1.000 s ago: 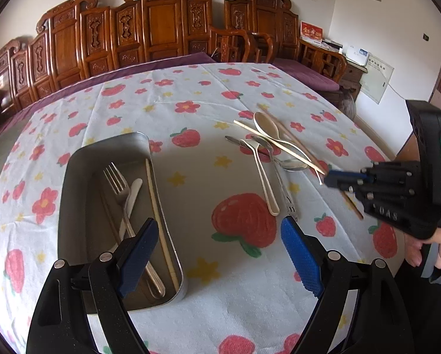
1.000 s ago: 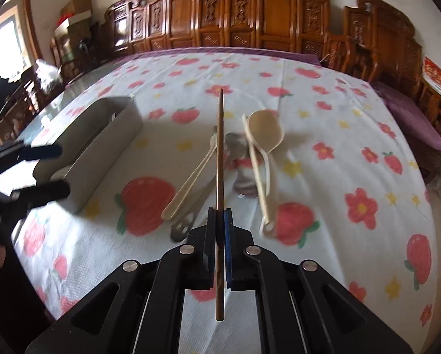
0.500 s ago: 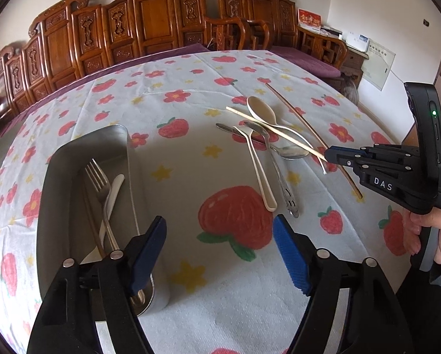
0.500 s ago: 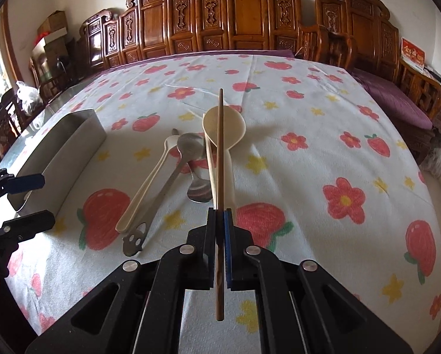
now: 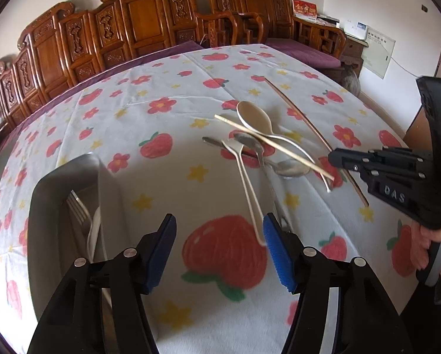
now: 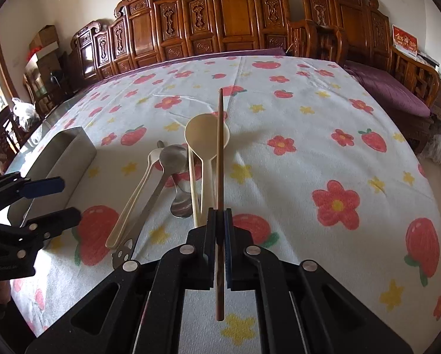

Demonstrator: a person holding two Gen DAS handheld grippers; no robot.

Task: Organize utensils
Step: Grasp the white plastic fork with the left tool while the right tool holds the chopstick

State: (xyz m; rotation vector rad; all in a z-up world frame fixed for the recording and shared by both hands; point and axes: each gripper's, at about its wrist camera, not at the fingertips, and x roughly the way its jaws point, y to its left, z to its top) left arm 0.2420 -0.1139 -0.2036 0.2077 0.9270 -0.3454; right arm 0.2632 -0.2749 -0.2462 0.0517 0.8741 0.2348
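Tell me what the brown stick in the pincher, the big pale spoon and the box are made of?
The brown chopstick looks like wood: matte, reddish-brown. The big pale spoon seems plastic or melamine: cream-colored, dull, no shine. The box looks like metal, likely stainless steel: gray with a soft sheen.

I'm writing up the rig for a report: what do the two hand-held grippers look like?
Both are matte black plastic frames with silver rivets and blue ribbed pads on the fingers. The right hand-held gripper carries raised "DAS" lettering and a black handle with a green light. The left hand-held gripper looks the same. No cables show.
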